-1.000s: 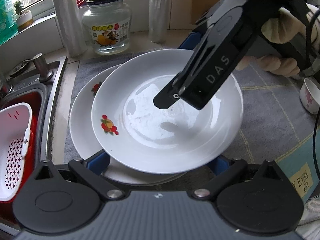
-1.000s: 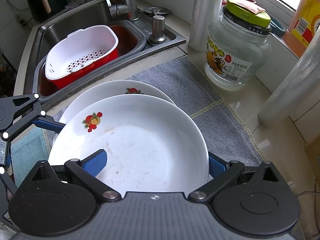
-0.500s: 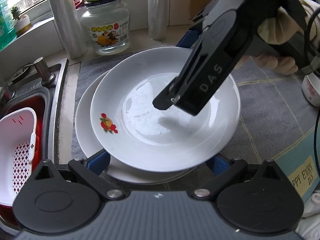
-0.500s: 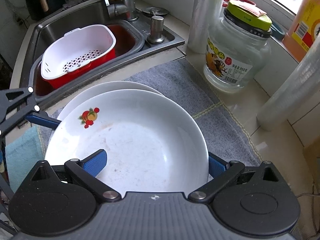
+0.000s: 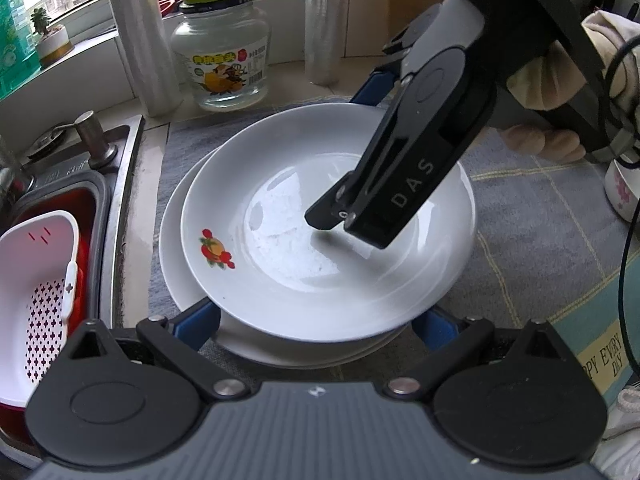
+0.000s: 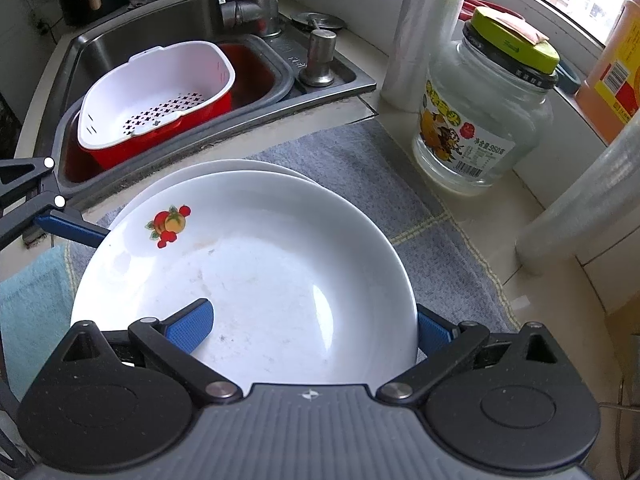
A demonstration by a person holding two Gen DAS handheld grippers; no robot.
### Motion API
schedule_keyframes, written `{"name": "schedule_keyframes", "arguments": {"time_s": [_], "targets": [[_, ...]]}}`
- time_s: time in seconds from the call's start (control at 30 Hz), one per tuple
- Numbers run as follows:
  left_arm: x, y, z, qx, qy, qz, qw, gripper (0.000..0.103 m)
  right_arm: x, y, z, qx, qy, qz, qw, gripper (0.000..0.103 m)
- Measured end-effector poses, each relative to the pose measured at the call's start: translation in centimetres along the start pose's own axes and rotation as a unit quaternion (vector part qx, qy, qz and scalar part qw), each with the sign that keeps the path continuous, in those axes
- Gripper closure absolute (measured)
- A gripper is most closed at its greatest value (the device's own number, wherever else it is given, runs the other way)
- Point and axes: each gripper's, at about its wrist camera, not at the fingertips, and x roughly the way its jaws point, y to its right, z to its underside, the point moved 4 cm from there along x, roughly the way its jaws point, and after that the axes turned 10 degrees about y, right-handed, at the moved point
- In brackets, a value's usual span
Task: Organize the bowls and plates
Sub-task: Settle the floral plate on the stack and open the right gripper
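A white plate (image 5: 280,304) (image 6: 280,280) with a fruit motif sits slightly offset above a stack of white plates (image 5: 172,248) (image 6: 224,168) on the grey mat. My left gripper (image 5: 318,324) is open, both blue fingertips tucked under the top plate's near rim. My right gripper (image 6: 312,328) is open too and straddles the opposite rim: one blue pad lies over the plate's inside, the other sits behind and below the rim. In the left wrist view its black finger (image 5: 400,184) reaches down into the plate. At the left edge of the right wrist view a left finger (image 6: 68,228) shows.
A sink with a white colander (image 5: 40,280) (image 6: 160,96) in a red basin lies beside the mat (image 5: 520,220). A glass jar (image 5: 220,60) (image 6: 480,120) and film rolls (image 5: 320,20) stand behind. A small flowered bowl (image 5: 620,192) sits far right. A teal towel (image 6: 32,300) lies near.
The top plate and both grippers have shifted together over the stack. The lower plate's fruit motif is now covered and less of its rim shows.
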Motion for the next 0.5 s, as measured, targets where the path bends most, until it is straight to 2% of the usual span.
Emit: {"name": "schedule_keyframes", "arguments": {"time_s": [0.5], "targets": [[-0.37,0.26,0.08,0.009,-0.013,-0.017,0.9997,0.002,0.75,-0.39,0.04,-0.011,-0.006,-0.006,1.0,0.0]]}}
